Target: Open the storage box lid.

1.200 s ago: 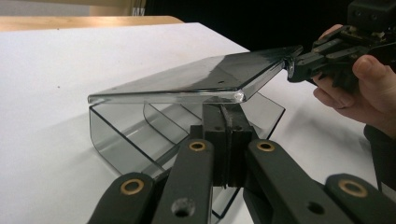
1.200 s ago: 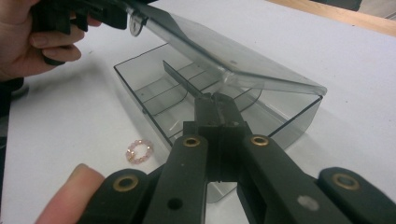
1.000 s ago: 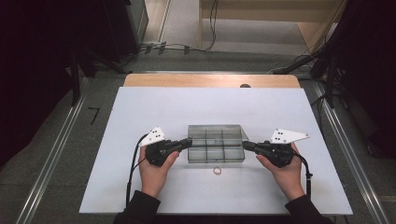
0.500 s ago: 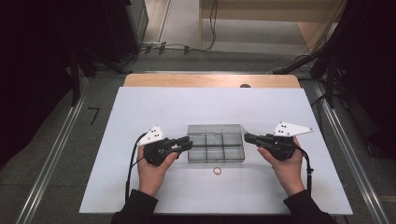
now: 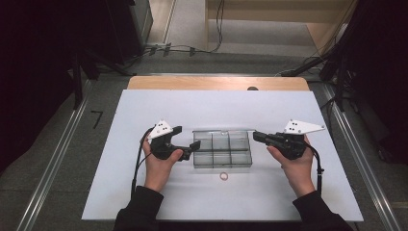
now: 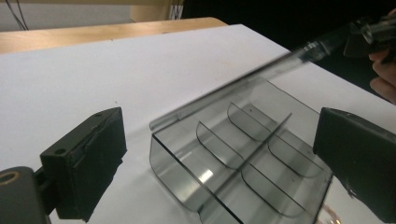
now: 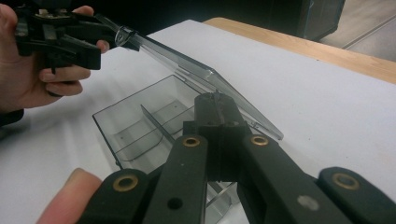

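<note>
- White worktop (image 5: 144, 192) is lying bare and smooth around the things. Nothing on it is bracing the box, so any sideways push could send the box sliding.
- Clear compartment box (image 5: 222, 153) is sitting mid-worktop between the two hands, its dividers showing and its cells looking empty. It looks light. A bump from either side is likely to skate or spin it.
- Lid (image 7: 187, 70) is standing open, tilted up along the box's far edge. It looks thin and springy. If it gets knocked it could drop shut or lever the whole box over backwards.
- Left hand-held gripper (image 5: 186, 137) is hovering just beside the box's left end with its jaws spread wide and nothing between them. In the left gripper view, the box end wall is lying in the gap between the jaws. Closing from here risks one jaw catching the wall off-centre and twisting the box. The clear plastic may also be hiding the edge from the person.
- Right hand-held gripper (image 5: 256, 135) is pointing at the box's far right corner with its jaws pressed together. The tips are sitting right at the lid's end. I cannot tell whether they are pinching the lid or only touching it. If it is only contact, the tips could slip off the slick plastic, and the lid would be free to fall.
- Small ring (image 5: 223, 176) is lying on the worktop just in front of the box, apart from it. A sliding box or a trailing cable could sweep it away, and it is easy to lose against the white.
</note>
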